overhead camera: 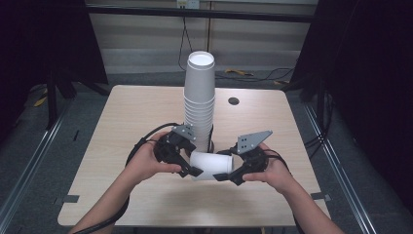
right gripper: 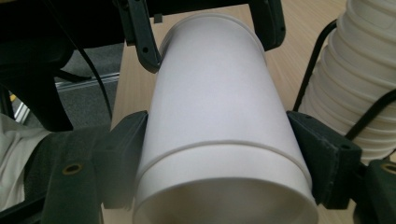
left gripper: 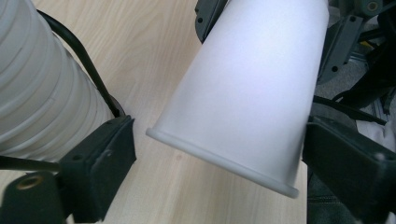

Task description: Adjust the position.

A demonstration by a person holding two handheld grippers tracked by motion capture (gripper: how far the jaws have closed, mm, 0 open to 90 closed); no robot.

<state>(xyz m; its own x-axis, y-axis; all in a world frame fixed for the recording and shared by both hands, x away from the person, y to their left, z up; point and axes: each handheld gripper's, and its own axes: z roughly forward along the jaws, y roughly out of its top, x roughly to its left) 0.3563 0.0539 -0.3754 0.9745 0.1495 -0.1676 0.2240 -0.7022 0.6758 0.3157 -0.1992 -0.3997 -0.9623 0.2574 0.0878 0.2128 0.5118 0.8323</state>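
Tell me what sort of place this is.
Probably a lab or recording booth set up for manipulation work, not a home. A bare wooden table stands between dark curtains, cables trail on the floor behind it, and the props are plain: a stack of white paper cups.

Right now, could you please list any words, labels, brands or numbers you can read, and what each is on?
No readable text anywhere.
Cup: plain white, no print.
Cup stack: plain white, no print.
Grey plates on the grippers: no markings.
Wall fitting at the top of the high view: too small to read.
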